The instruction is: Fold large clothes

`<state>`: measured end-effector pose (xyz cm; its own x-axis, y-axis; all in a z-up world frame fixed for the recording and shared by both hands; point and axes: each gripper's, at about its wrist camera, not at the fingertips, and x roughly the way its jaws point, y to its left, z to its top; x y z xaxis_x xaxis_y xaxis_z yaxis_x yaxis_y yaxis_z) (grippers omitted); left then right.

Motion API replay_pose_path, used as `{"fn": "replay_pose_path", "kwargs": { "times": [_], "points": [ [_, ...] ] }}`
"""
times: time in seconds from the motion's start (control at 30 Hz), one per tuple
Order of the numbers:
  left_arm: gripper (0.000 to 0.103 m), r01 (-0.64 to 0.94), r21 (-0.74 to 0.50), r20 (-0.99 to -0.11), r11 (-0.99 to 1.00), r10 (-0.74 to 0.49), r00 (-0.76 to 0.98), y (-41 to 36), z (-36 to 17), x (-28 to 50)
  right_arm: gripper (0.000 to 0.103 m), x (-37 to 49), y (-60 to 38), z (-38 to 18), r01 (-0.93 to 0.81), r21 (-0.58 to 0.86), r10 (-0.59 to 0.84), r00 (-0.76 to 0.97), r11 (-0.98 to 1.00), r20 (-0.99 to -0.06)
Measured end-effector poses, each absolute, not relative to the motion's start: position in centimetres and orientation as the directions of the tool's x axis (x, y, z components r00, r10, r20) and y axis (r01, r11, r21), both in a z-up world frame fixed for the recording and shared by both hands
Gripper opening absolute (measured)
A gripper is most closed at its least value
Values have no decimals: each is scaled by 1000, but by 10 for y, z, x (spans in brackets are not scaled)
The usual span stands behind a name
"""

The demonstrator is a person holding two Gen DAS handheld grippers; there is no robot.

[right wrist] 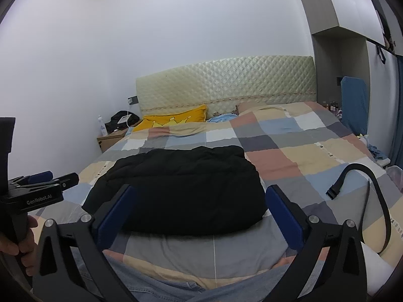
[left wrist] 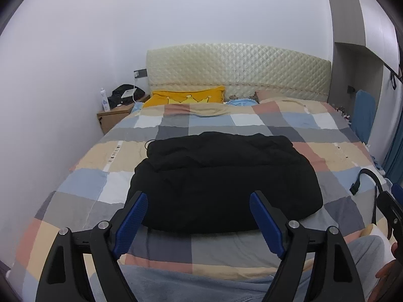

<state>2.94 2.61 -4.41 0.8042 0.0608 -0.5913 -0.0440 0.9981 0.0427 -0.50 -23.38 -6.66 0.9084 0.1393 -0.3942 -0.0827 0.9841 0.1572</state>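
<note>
While black garment (left wrist: 221, 181) lies on checked bedspread (left wrist: 252, 123) — both grippers (left wrist: 199, 214) (right wrist: 201, 209) spread wide, empty.

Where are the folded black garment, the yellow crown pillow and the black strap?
Folded black garment (left wrist: 221, 183), left wrist view, middle.
Yellow crown pillow (left wrist: 186, 95), left wrist view, top edge.
Black strap (right wrist: 333, 191), right wrist view, buckle end.

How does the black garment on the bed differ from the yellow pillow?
The black garment is plain and lies folded mid-bed on the checked quilt; the yellow pillow bears a crown design and leans at the headboard. The garment looks far larger, though it is also nearer. Both are soft and untouched.
</note>
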Motion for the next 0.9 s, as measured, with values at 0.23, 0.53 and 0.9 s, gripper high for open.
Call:
{"fn": "replay_pose_path", "kwargs": {
  "times": [0.23, 0.53, 0.9],
  "points": [
    [84, -62, 38, -599, 997, 72, 798, 30, -46, 31, 103, -1, -234, -68, -82, 155, 139, 902, 985, -408],
    [84, -84, 27, -613, 996, 82, 786, 32, -47, 33, 103, 4, -233, -72, -91, 147, 146, 893, 985, -426],
    [84, -80, 30, -615, 996, 81, 784, 33, -48, 29, 103, 10, -231, -74, -120, 146, 173, 880, 982, -443]
  ]
}}
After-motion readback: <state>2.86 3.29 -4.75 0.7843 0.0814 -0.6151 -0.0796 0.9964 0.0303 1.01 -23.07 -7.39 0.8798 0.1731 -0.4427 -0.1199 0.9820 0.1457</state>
